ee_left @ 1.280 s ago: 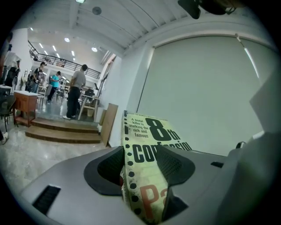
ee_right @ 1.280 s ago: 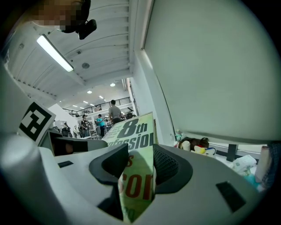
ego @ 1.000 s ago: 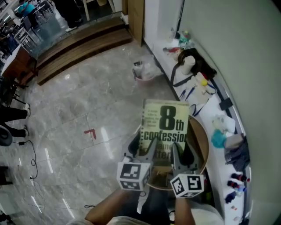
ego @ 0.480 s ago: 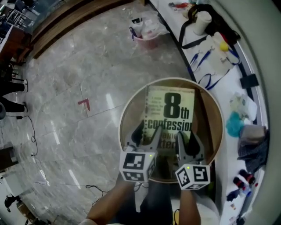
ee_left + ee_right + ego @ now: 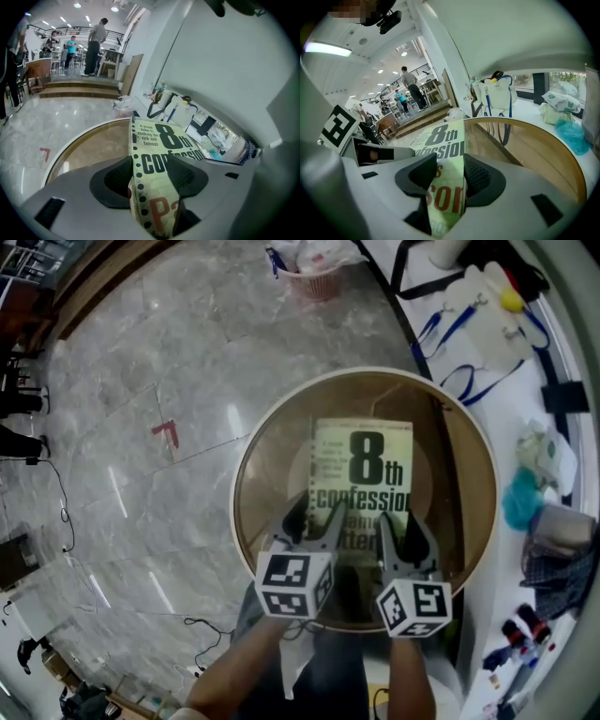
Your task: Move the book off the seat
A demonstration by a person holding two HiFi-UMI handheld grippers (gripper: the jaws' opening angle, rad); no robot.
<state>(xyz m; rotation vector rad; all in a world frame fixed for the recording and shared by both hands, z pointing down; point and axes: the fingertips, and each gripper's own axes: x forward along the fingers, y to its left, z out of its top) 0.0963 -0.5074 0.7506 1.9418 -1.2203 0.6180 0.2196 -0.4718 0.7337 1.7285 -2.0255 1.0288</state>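
Note:
A yellow-green paperback, the book, is held flat over the round wooden seat. My left gripper is shut on the book's near left edge and my right gripper on its near right edge. In the left gripper view the book runs edge-on between the pads of the left gripper, with the seat below. The right gripper view shows the book pinched in the right gripper beside the seat. Whether the book touches the seat is unclear.
A white counter curves along the right, carrying blue lanyards, a teal cloth and small bottles. A pink basket stands on the grey marble floor, which has a red mark and cables. People stand far off.
The head view has swung over the seat, which now shows whole and larger beneath the book. The book looks closer to the seat. Both grippers keep their grip.

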